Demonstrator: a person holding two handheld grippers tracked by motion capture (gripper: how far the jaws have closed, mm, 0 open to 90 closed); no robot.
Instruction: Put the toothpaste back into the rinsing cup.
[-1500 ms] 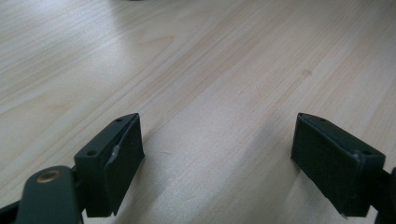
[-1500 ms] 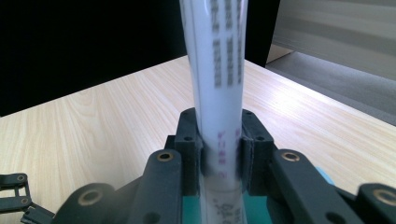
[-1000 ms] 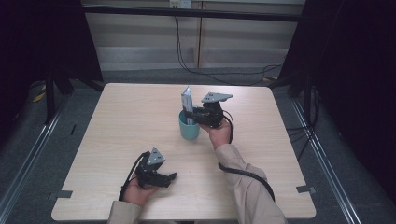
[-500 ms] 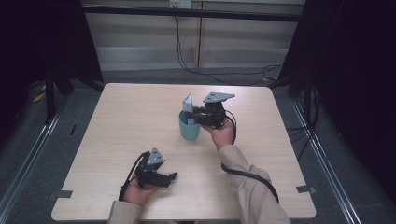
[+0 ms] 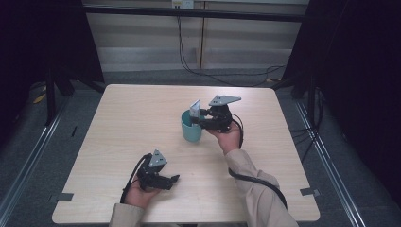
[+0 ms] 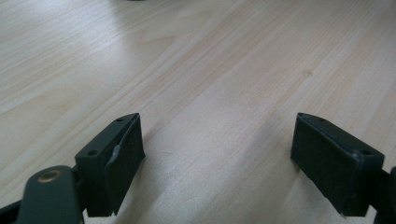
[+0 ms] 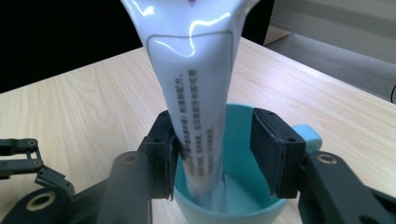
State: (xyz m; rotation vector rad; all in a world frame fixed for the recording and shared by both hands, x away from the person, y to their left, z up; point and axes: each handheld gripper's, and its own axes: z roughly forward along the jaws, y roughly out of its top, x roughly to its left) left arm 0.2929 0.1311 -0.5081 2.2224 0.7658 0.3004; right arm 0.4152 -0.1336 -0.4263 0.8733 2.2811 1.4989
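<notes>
**Tube standing in teal cup, right claw slackened around it**

Left claw (image 5: 174, 178): near the table's (image 5: 118, 123) front edge, left of centre, lying low on the wood in the person's left hand (image 5: 139, 191). Points toward the right edge. In the left gripper view (image 6: 217, 154) its jaws stand wide apart, bare wood grain between them, nothing held or touched. Cable trails back toward the front edge.

Teal cup (image 5: 191, 127): upright, a little right of the table's centre and nearer the far edge than the front one. Well apart from the left claw. In the right gripper view (image 7: 233, 196) the rim and inner wall show; a handle stub sits on the far side of the cup.

White tube (image 5: 195, 109): stands inside the cup, its lower end down at the bottom, its flat crimped end sticking up above the rim and leaning slightly. In the right gripper view (image 7: 196, 93) it is glossy, with small printed text running down its face.

Right claw (image 5: 201, 122): reaches in from the right over the cup's rim, held level by the right hand (image 5: 229, 137). In its own view (image 7: 217, 154) the jaws have just been opening, the tube between them. The tube lies against or just beside one pad (image 7: 161, 154); cannot tell which. Clear gap to the other pad (image 7: 268, 154). No clamp on the tube.
</notes>
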